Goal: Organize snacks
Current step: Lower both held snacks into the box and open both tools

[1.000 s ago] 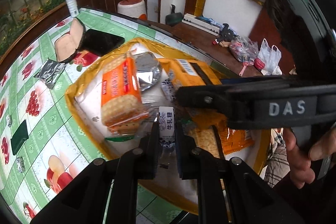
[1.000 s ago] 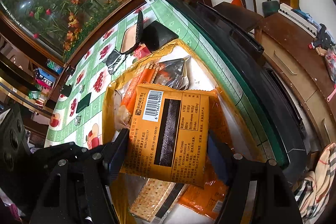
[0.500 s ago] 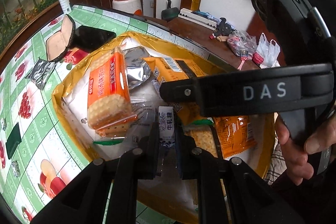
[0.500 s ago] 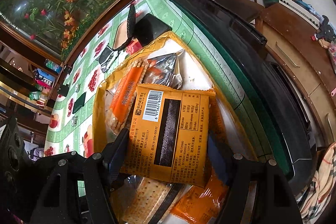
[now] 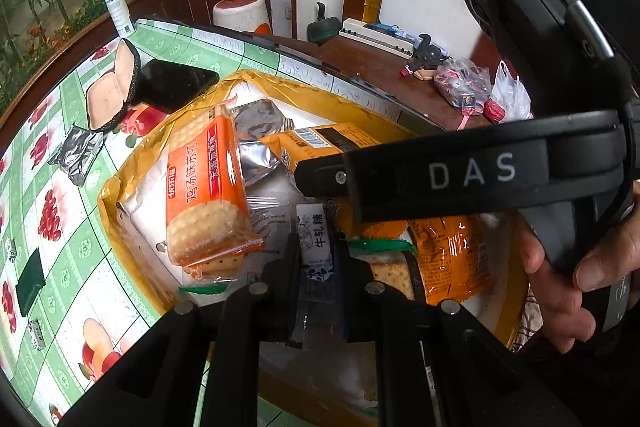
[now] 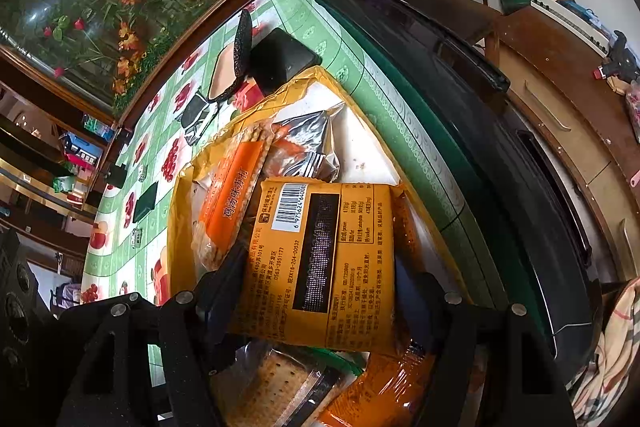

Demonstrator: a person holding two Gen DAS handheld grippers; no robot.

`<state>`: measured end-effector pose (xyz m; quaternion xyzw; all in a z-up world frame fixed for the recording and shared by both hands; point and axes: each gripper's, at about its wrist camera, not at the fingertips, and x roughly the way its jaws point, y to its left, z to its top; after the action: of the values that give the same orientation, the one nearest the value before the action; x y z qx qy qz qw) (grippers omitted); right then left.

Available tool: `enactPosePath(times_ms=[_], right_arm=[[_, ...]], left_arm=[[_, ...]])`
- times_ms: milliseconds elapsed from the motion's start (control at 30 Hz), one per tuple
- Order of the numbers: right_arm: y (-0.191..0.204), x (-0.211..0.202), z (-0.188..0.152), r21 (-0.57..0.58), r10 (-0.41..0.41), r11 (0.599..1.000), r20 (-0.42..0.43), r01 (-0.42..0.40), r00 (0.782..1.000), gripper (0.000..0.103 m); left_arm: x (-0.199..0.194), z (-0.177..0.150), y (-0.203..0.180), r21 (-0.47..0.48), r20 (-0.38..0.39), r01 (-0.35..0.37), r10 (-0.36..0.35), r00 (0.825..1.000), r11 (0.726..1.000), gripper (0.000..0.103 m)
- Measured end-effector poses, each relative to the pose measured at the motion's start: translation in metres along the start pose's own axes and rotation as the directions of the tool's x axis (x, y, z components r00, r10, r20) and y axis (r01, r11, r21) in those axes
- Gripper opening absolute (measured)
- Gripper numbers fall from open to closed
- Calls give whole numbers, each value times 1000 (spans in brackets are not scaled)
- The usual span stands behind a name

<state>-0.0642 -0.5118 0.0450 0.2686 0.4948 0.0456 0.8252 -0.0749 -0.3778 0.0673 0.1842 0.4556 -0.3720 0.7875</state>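
Observation:
A gold-rimmed tray (image 5: 256,79) with a white floor holds several snack packs. Among them are an orange cracker pack (image 5: 204,187), a silver wrapper (image 5: 256,159) and an orange packet (image 5: 448,255). My left gripper (image 5: 316,255) is shut on a small white nougat candy (image 5: 316,239) with blue print, held over the tray's near side. My right gripper (image 6: 320,291) is shut on a yellow-orange packet (image 6: 320,259) that shows a barcode, held just above the tray (image 6: 180,227) and beside the cracker pack (image 6: 232,195).
On the green fruit-print tablecloth left of the tray lie an open tan case (image 5: 112,91), a black phone (image 5: 172,87), a silver sachet (image 5: 76,155) and a dark green box (image 5: 30,281). A white bottle (image 5: 118,11) stands at the far edge. A hand (image 5: 560,291) holds the right gripper.
The right gripper has come a little lower and closer over the tray with the yellow-orange packet. The left gripper stays in place with the candy.

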Motion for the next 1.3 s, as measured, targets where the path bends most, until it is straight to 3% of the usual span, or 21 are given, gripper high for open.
enactPosePath(times_ms=[700,833,1300], right_arm=[[-4,-2,-1,33,7,999,-13,-7,1000,76],[-4,-6,-1,34,0,999,-7,0,1000,76],[-1,-18,-5,36,-20,999,29,19,999,76]], left_arm=[[0,2,-3,10,5,-3,3,1000,1000,16],[-1,1,-5,13,9,-5,5,1000,1000,28],[-14,-1,-5,30,44,-7,6,999,1000,49]])
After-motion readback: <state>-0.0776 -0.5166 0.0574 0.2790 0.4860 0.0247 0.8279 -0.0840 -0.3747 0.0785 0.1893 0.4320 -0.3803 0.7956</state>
